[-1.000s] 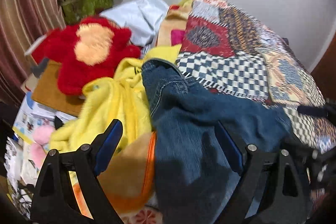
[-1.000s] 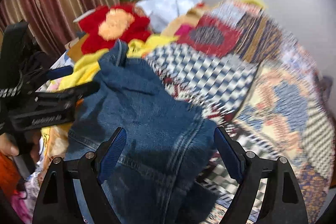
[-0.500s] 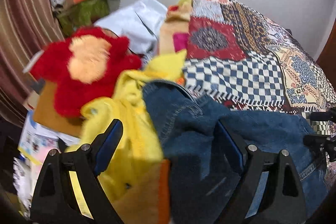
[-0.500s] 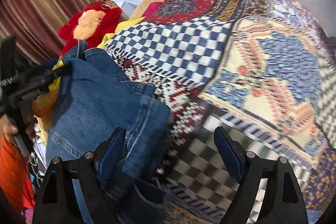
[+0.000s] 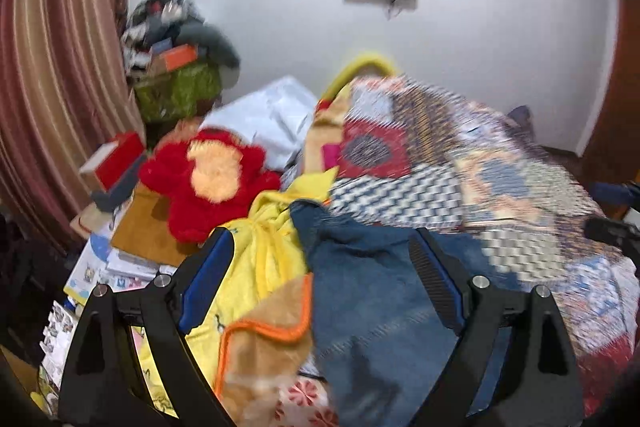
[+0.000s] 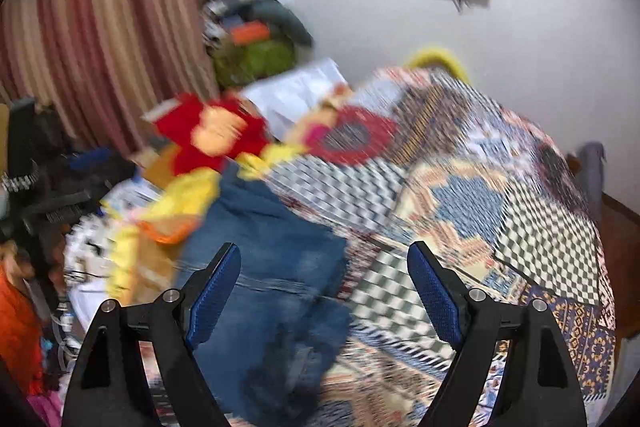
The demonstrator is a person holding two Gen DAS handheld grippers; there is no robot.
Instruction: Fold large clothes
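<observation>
Since half a second ago both views have tilted up: more wall shows, and the jeans sit lower in each frame. Left gripper [image 5: 320, 279]: fingers spread wide, gripping nothing. Jeans [image 5: 384, 307]: blue denim, crumpled on the bed, directly ahead between and beneath its fingers. Yellow garment [image 5: 268, 247]: touching the jeans, ahead-left. Red plush [image 5: 208, 179]: farther ahead-left. Right gripper [image 6: 324, 293]: fingers spread wide, empty; jeans [image 6: 272, 267] ahead-left, under its left finger. Patchwork bedspread [image 6: 460, 195]: ahead and right. Striped curtain [image 6: 100, 27]: far left.
</observation>
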